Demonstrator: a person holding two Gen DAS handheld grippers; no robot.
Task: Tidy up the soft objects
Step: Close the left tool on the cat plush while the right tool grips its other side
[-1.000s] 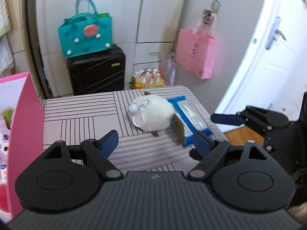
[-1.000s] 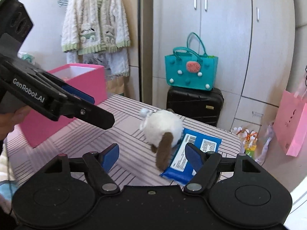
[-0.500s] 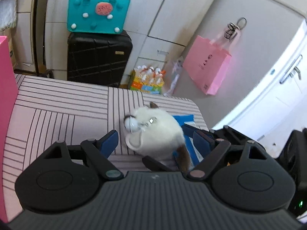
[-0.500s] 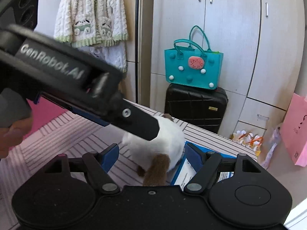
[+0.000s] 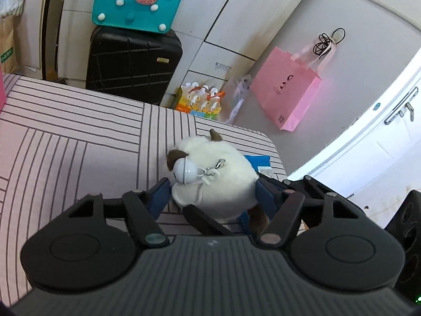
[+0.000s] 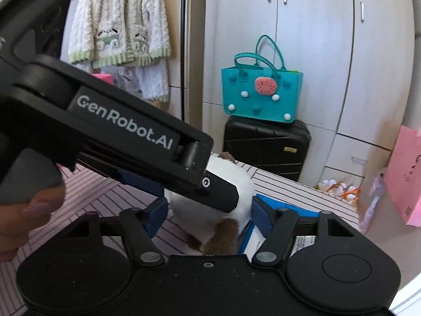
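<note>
Left wrist view: the left gripper (image 5: 213, 194) sits low in the frame with its blue pads on either side of the plush (image 5: 218, 181), which lies at centre frame on the striped table (image 5: 79, 142). The pads touch or nearly touch the toy's flanks, so I cannot tell whether they are pinching it yet. A white ball (image 5: 184, 172) is clipped to the plush (with a small metal clasp). A blue packet (image 5: 260, 162) shows just right of it. At upper left a teal bag (image 5: 136, 2) rests on a black suitcase (image 5: 131, 65); a pink bag (image 5: 286, 94) hangs at upper right.

Right wrist view: the right gripper (image 6: 209, 210) is spread around the same plush (image 6: 244, 184) at lower centre, pads just beside it. The left gripper's body crosses from the upper left over the toy. A cardigan (image 6: 118, 34) hangs at upper left.
</note>
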